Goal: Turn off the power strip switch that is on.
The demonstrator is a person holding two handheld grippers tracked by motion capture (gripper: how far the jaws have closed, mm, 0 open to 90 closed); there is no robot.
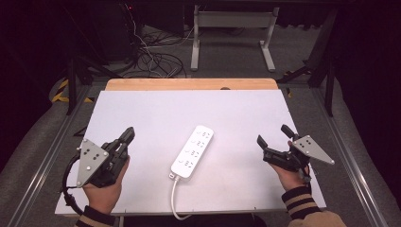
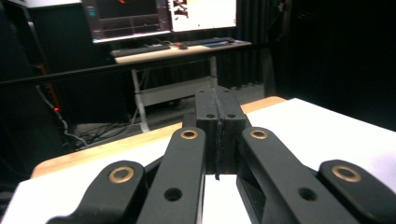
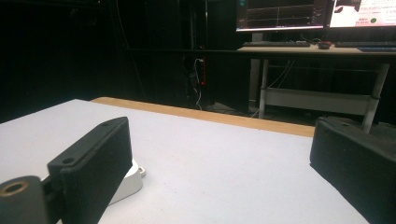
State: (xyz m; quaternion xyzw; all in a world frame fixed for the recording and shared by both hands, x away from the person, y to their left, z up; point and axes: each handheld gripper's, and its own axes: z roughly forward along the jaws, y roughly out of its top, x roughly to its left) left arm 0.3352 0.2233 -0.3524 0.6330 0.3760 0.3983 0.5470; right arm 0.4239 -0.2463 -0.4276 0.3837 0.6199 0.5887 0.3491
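Power strip (image 1: 193, 151), white, lies flat near the middle of the grey-white table (image 1: 156, 109), its long axis running on a slant: the far end points away and a little to the person's right, the near end points back toward the person, and the white cord (image 1: 176, 198) leaves that near end and drops over the table's front edge. Left gripper (image 1: 126, 136) is held beside it on the left, jaws pressed together with nothing between them; in the left gripper view the two black pads meet in a tight seam (image 2: 218, 135). Right gripper (image 1: 274, 135) sits on the other side, its jaws spread wide and empty, one black jaw at each side of the right gripper view, with a corner of the strip (image 3: 130, 179) peeping out behind the left one. Neither touches the strip. The two look about equally far from it, the left perhaps slightly closer to the cord end. I'd judge the right the readier of the two, since it is already open, but it would have to turn across the strip's narrow width, not along its length, to take hold.
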